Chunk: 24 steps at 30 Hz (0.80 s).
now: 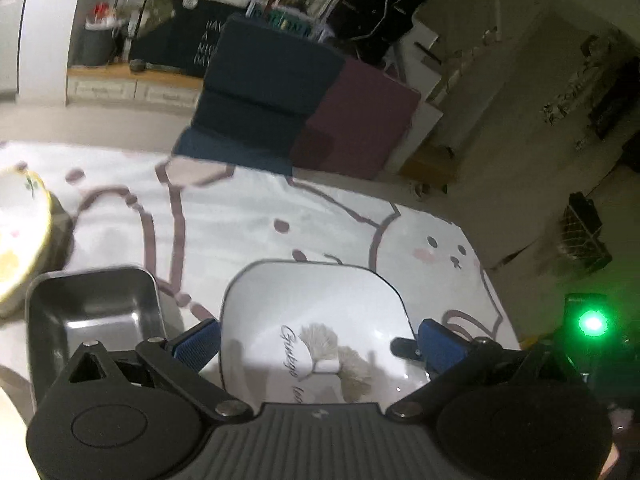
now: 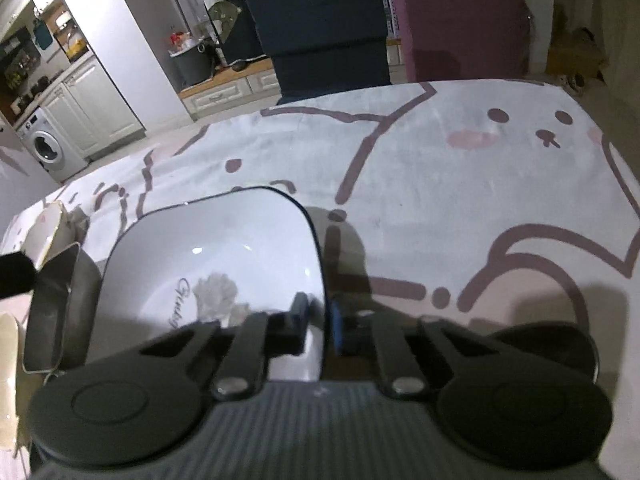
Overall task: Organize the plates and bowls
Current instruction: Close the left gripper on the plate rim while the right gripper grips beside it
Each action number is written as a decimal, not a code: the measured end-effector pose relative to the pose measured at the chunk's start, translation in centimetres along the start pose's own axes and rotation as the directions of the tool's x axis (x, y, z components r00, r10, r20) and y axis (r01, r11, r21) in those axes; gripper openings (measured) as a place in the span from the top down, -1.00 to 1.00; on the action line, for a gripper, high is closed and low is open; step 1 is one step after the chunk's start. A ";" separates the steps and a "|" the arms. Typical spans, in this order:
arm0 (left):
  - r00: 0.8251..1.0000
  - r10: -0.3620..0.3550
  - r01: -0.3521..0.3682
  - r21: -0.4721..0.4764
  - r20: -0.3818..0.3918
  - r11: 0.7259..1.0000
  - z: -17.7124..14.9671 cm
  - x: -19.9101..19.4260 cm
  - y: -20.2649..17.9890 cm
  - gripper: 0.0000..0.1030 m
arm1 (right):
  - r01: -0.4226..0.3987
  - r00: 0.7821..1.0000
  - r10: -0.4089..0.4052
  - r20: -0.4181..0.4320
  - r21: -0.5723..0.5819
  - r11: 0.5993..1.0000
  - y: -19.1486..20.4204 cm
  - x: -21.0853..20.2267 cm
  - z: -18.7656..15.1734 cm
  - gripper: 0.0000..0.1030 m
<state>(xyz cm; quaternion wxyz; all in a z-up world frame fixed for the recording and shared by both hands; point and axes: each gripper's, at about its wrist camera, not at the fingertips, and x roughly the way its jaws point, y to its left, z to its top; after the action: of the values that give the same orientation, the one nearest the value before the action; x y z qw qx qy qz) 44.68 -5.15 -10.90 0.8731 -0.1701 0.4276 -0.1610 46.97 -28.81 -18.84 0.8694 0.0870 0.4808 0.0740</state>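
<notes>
A white square bowl (image 1: 316, 312) (image 2: 216, 248) with a dark rim and a feather print stands on the cartoon tablecloth (image 1: 240, 220) (image 2: 440, 200). My right gripper (image 2: 320, 324) is shut on the bowl's right rim, the black finger inside and the blue pad (image 2: 338, 328) outside. My left gripper (image 1: 320, 344) is open wide. Its blue pads (image 1: 200, 340) flank the bowl's left and right sides, and I cannot tell whether they touch it. Left of the bowl sits a square metal tray (image 1: 96, 320) (image 2: 52, 308). Further left is a yellow-rimmed flowered bowl (image 1: 20, 240) (image 2: 44, 224).
Beyond the table's far edge stand a dark blue seat (image 1: 264, 100) (image 2: 328, 32) and a purple one (image 1: 360, 120) (image 2: 460, 20). The table's right edge drops to the floor. A green light (image 1: 592, 324) glows at the right.
</notes>
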 end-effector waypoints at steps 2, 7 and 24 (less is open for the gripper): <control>1.000 0.001 -0.001 -0.010 0.001 1.000 -0.1 0.2 0.0 -1.00 | 0.013 1.000 -0.013 -0.004 -0.004 1.000 0.2 0.1 0.3 0.77; 0.999 0.006 -0.007 -0.022 -0.035 1.000 0.1 0.9 0.3 -0.63 | 0.055 0.998 -0.055 0.001 0.022 0.998 -0.4 -0.1 0.6 0.78; 0.978 0.149 -0.137 0.090 -0.147 0.987 -1.1 5.8 0.2 0.29 | 0.022 1.000 -0.022 -0.014 0.006 1.000 -2.6 -0.6 0.6 0.79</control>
<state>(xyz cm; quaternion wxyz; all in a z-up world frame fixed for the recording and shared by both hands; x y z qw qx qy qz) 47.18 -7.59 -15.63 0.8531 -0.0914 0.4976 -0.1272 47.24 -31.48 -18.61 0.8665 0.0838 0.4880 0.0633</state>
